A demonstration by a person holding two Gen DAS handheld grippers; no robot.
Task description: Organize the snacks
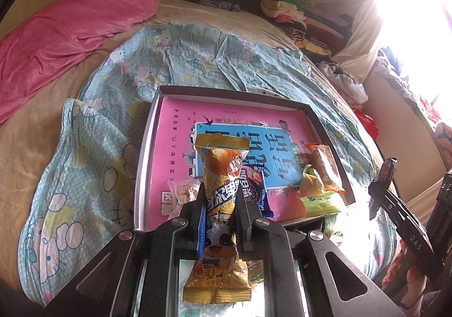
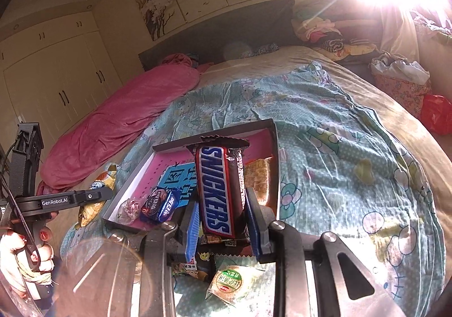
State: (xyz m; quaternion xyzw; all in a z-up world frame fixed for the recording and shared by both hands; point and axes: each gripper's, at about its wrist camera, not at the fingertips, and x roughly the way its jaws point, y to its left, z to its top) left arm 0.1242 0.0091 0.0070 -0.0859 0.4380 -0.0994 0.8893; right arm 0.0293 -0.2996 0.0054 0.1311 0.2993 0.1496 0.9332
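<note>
My left gripper (image 1: 221,195) is shut on a long yellow-orange snack packet (image 1: 223,164) and holds it over the near edge of a shallow box (image 1: 231,94) with a pink printed floor. In the box lie a blue cookie packet (image 1: 258,190), a clear-wrapped sweet (image 1: 180,187), an orange-edged biscuit pack (image 1: 325,164) and a green-yellow packet (image 1: 319,201). My right gripper (image 2: 221,201) is shut on a Snickers bar (image 2: 216,190) above the box (image 2: 214,133). The left gripper (image 2: 84,197) shows at the left of the right wrist view. The right gripper (image 1: 378,195) shows at the right of the left wrist view.
The box rests on a Hello Kitty blanket (image 1: 93,164) on a bed. A green-label packet (image 2: 228,283) and a dark packet (image 2: 195,266) lie on the blanket under my right gripper. A rolled pink quilt (image 1: 65,32) lies left; clothes (image 1: 288,6) and a red bag (image 2: 436,113) sit right.
</note>
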